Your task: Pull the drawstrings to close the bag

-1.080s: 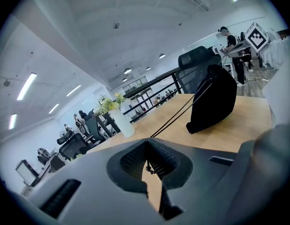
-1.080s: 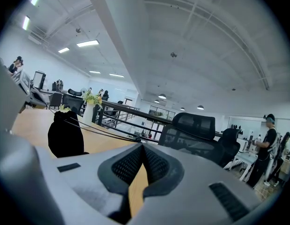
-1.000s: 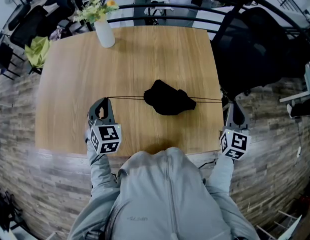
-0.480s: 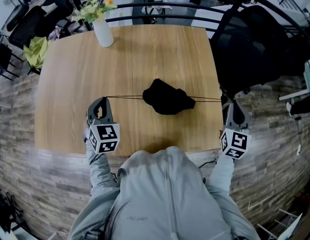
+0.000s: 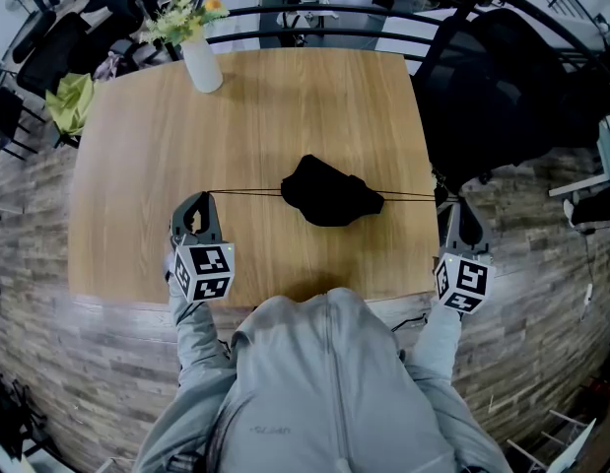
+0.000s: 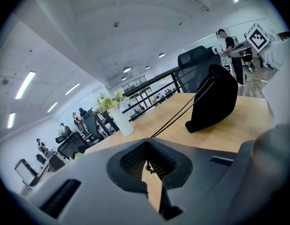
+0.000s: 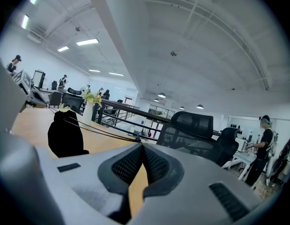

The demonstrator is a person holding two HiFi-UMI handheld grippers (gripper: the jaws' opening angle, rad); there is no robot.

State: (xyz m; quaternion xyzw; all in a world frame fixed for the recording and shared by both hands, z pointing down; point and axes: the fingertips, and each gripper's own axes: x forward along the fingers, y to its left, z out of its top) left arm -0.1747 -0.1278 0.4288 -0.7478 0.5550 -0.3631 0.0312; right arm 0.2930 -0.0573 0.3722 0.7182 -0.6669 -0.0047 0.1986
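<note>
Person: a grey top [image 5: 314,382] fills the bottom centre of the head view, with a sleeve running up to each gripper.
Left gripper [image 5: 209,198]: at lower left, over the near part of the tabletop [image 5: 285,106]. Its fingers [image 6: 130,159] are pressed together and clamped on the left drawstring [image 5: 247,192] right at the tips. A small dark end of the cord shows just behind them.
Right gripper [image 5: 452,203]: at lower right, by the tabletop's right edge. Its fingers [image 7: 127,165] are closed together on the right drawstring [image 5: 411,196] at the tips.
Drawstrings: both are straight and taut, in a nearly level line from each gripper to the bag [image 5: 332,193].
Bag: black and bunched, resting on the tabletop at frame centre, between the two grippers.
Vase [image 5: 204,65]: white, holding flowers, at the tabletop's upper left corner, well apart from the bag.
Chair [image 5: 502,87]: black, beyond the tabletop's right side, at upper right.
</note>
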